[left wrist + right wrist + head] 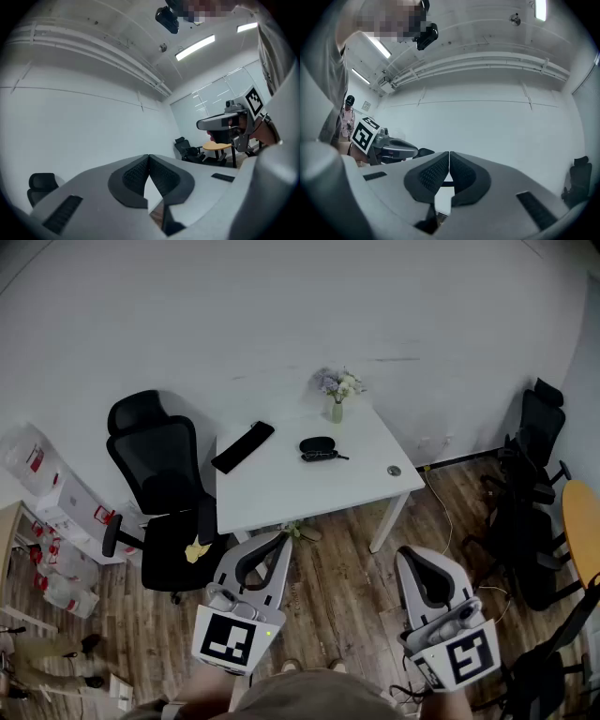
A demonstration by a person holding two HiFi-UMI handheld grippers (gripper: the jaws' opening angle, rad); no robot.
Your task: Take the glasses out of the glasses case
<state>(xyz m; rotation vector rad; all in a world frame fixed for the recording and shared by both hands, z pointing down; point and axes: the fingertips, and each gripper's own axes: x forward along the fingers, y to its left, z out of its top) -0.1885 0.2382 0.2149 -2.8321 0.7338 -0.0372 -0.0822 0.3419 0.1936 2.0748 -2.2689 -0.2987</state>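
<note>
A black oval glasses case [317, 443] lies on the white table [281, 484], towards its far side. A dark pair of glasses [323, 457] lies right against the case's near edge; too small to tell if it rests in the case. Both grippers hang well short of the table, above the wooden floor. My left gripper [283, 537] [149, 157] is shut with nothing between its pads. My right gripper [410, 553] [449, 153] is also shut and empty. Each gripper view looks level at the white wall and shows the other gripper off to one side.
A long black flat object [243, 446] lies at the table's left end, a small vase of flowers [337, 399] at the far edge, and a small round thing [394, 470] near the right corner. A black office chair [164, 493] stands left of the table, more chairs [530, 493] at right.
</note>
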